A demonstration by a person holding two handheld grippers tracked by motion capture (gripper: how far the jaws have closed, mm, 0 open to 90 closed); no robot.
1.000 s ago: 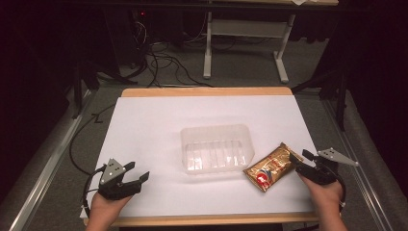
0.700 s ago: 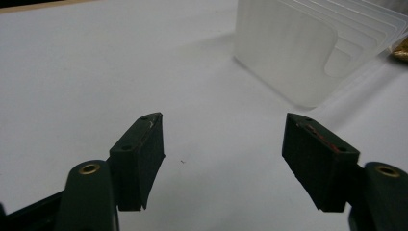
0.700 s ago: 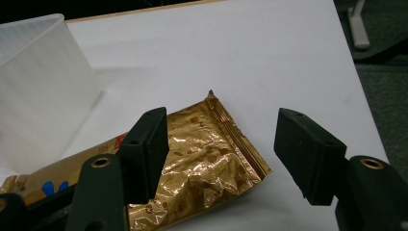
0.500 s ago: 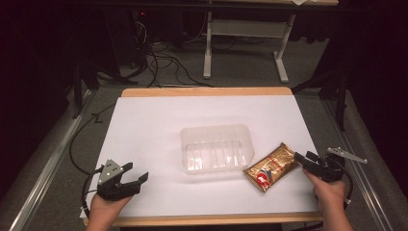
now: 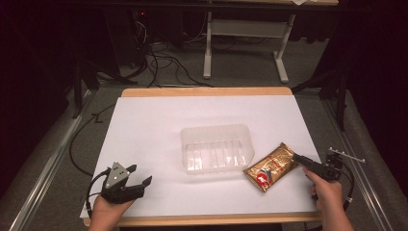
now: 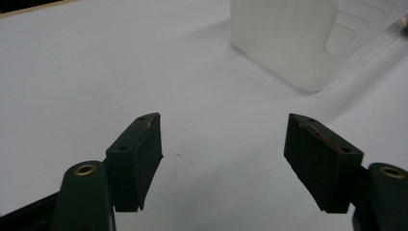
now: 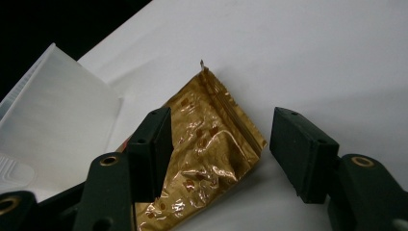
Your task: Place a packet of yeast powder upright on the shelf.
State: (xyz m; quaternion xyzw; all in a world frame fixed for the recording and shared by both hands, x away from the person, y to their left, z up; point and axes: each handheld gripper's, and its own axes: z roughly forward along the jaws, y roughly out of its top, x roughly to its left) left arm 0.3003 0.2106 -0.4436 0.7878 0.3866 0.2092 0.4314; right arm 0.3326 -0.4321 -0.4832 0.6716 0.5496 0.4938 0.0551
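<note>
Here the right tool point(image 7: 219, 154) straddles the gold packet's point(image 7: 207, 144) end, jaws apart.

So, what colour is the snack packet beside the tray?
Shiny gold packet, clearest in the right gripper view.

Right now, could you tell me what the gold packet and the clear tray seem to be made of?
Gold packet: probably metallised plastic film, glossy, since it is crinkled with bright glints and has a crimped end seam.
Clear tray: likely thin moulded plastic, frosted and translucent, with ribs in its floor.

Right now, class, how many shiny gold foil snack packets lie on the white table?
1: the shiny gold foil snack packet lies beside the clear plastic tray, at its right.
</note>
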